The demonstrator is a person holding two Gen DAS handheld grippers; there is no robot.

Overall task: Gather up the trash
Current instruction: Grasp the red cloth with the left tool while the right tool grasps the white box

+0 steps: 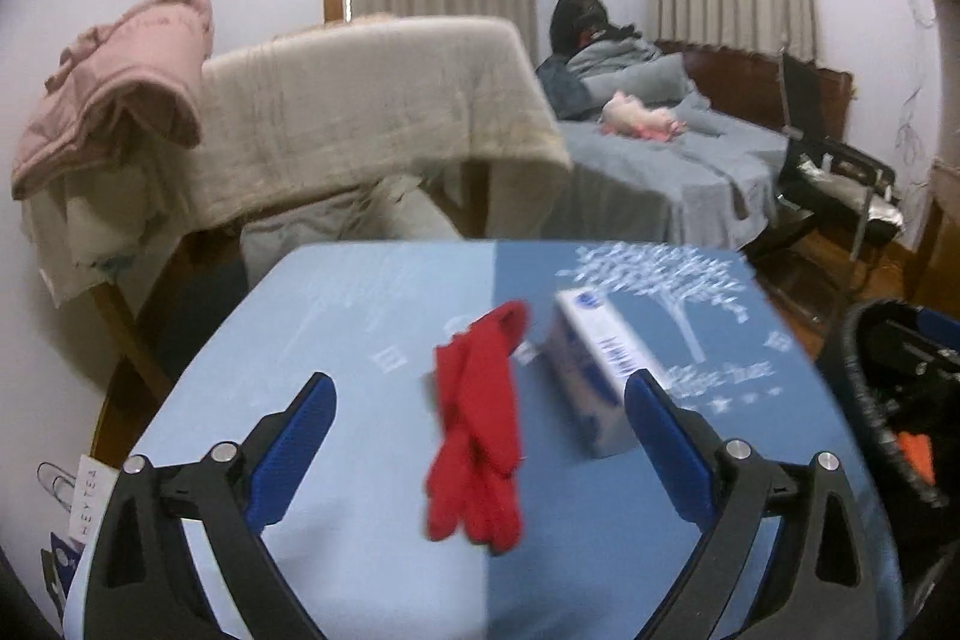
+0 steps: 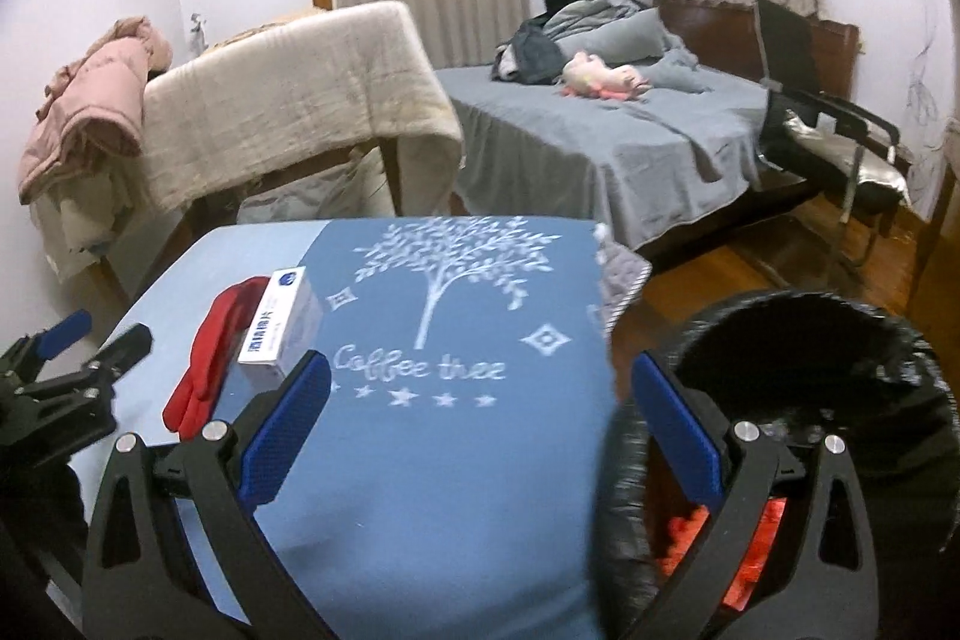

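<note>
Two things lie on the blue cloth-covered surface (image 2: pixel 456 460): a pair of red gloves (image 1: pixel 477 430) and a small white-and-blue carton (image 1: pixel 591 376) with printed lettering, set close side by side, the carton to the right of the gloves in the left wrist view; whether they touch cannot be told. The cloth is pale blue on its left part and darker blue on its right, where a white tree and the words "Coffee tree" are printed. The left gripper (image 1: pixel 480 454) hangs just above the surface with its blue-padded fingers (image 1: pixel 294 451) spread wide and holding nothing; the gloves lie between them and the carton's near end sits beside the right-hand finger. The right gripper (image 2: pixel 480 430) is likewise released, fingers apart and empty, straddling the surface's right edge. Beside that edge stands a bin lined with a black bag (image 2: pixel 798 400); its mouth is open, the upper inside looks dark, and something orange-red (image 2: pixel 732 538) shows low down behind the right-hand finger, too blurred to name. Beyond are a grey-sheeted bed (image 2: pixel 606 142) with a pink plush toy (image 2: pixel 600 79).
</note>
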